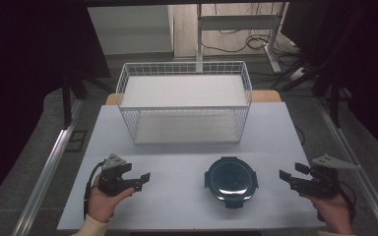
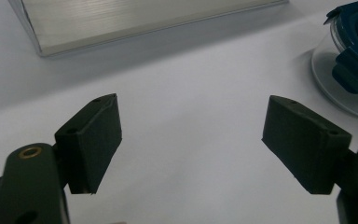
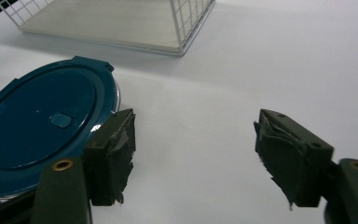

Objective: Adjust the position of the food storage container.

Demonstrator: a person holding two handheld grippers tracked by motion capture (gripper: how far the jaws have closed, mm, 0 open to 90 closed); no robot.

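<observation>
Container (image 1: 231,180) with a dark blue snap-on lid sits on the white table (image 1: 177,196), in the near half and right of centre, lid closed and facing up. I see clear glass walls under the lid in the left gripper view, where the container (image 2: 349,60) shows at the upper right edge.

Left hand-held gripper (image 1: 145,178) rests low at the near left of the table, well apart from the container, pointing toward it. Its jaws stand wide with bare table between them.

Right hand-held gripper (image 1: 284,178) hangs at the near right, pointing left toward the container, near it but not touching. In its own view the container (image 3: 42,135) lies beside and behind the left jaw, outside the gap. I read its jaws as apart, holding nothing, with only table between them.

White wire basket (image 1: 184,101) stands at the far middle of the table, beyond the container and apart from it, with a pale flat floor panel inside.
</observation>
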